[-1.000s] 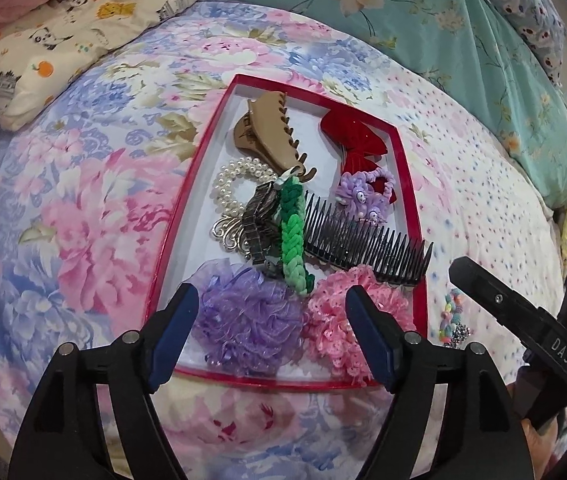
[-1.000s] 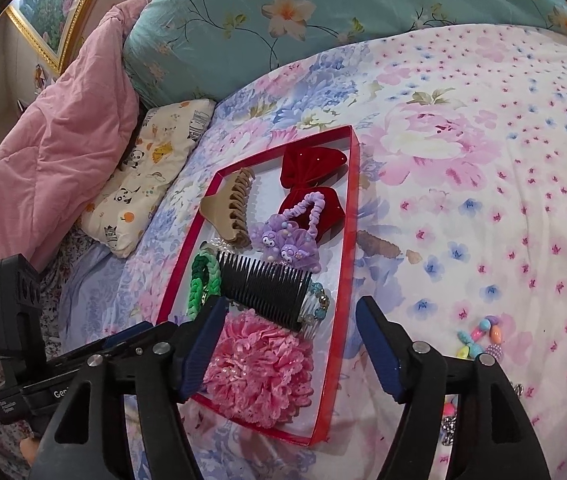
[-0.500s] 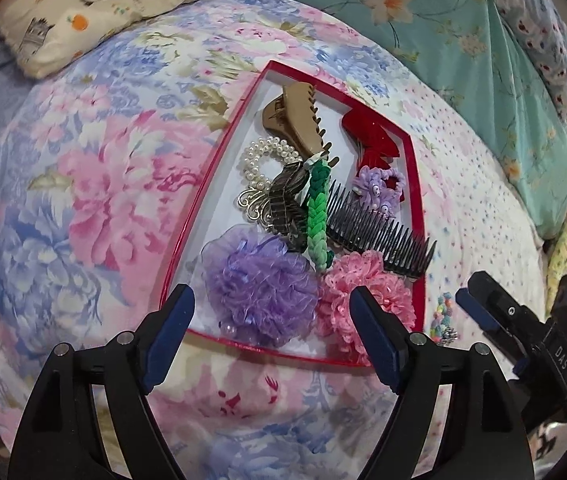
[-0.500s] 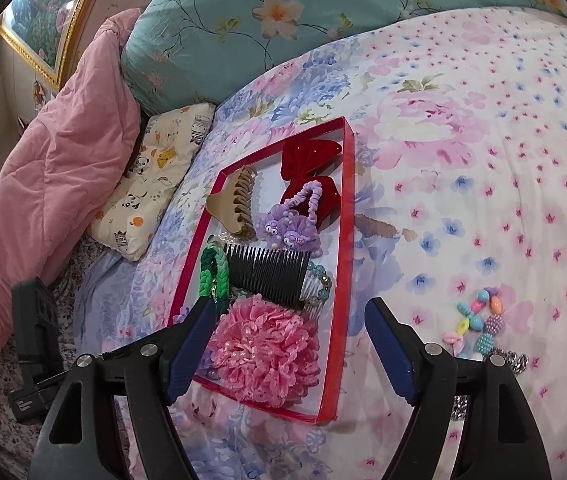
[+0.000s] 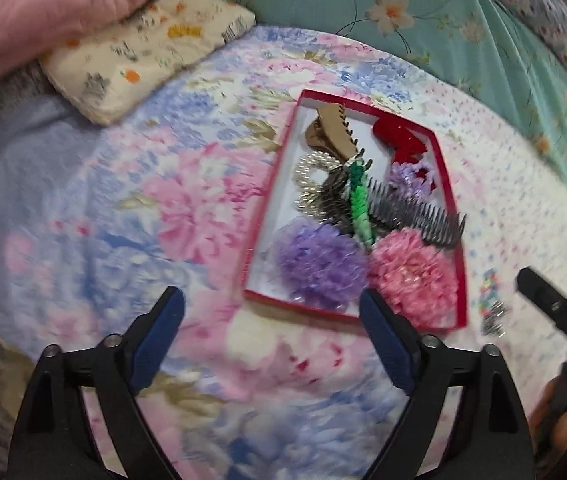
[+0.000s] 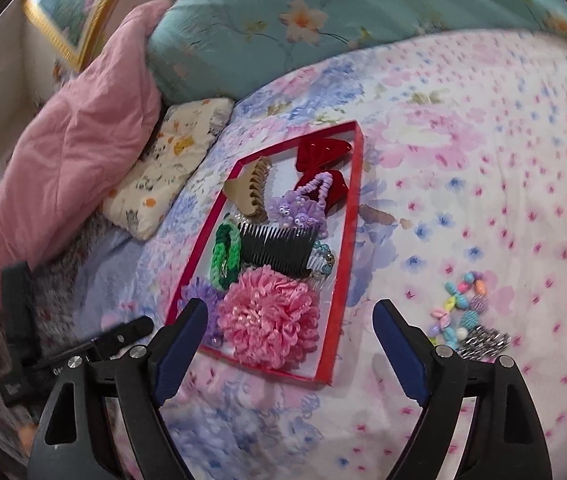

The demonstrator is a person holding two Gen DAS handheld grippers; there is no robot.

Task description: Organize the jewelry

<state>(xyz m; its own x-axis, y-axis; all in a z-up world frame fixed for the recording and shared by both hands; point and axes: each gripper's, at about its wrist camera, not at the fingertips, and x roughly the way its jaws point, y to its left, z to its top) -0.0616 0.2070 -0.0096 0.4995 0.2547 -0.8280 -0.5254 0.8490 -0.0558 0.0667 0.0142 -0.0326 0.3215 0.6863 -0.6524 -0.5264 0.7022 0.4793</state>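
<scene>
A red-rimmed tray (image 5: 271, 184) (image 6: 349, 216) lies on the floral bedspread. It holds a tan claw clip (image 5: 329, 132), a red bow (image 6: 321, 152), a black comb (image 6: 279, 246), a green braided band (image 5: 359, 204), a purple scrunchie (image 5: 319, 266), a pink scrunchie (image 6: 271, 316) and a pearl piece (image 5: 311, 168). A colourful bead bracelet (image 6: 461, 304) with a silver piece (image 6: 483, 340) lies on the bed right of the tray. My left gripper (image 5: 271, 332) is open and empty, before the tray's near left corner. My right gripper (image 6: 289, 340) is open and empty over the tray's near end.
A teal floral quilt (image 6: 283, 24) lies at the back. A pink quilt (image 6: 67, 144) and a small printed pillow (image 5: 143, 48) lie at the left. The right gripper's body shows in the left wrist view (image 5: 559, 312).
Both grippers have pulled back and risen from the tray, which looks smaller. The left view has swung left, showing more bedspread and the pillow. Both stay open.
</scene>
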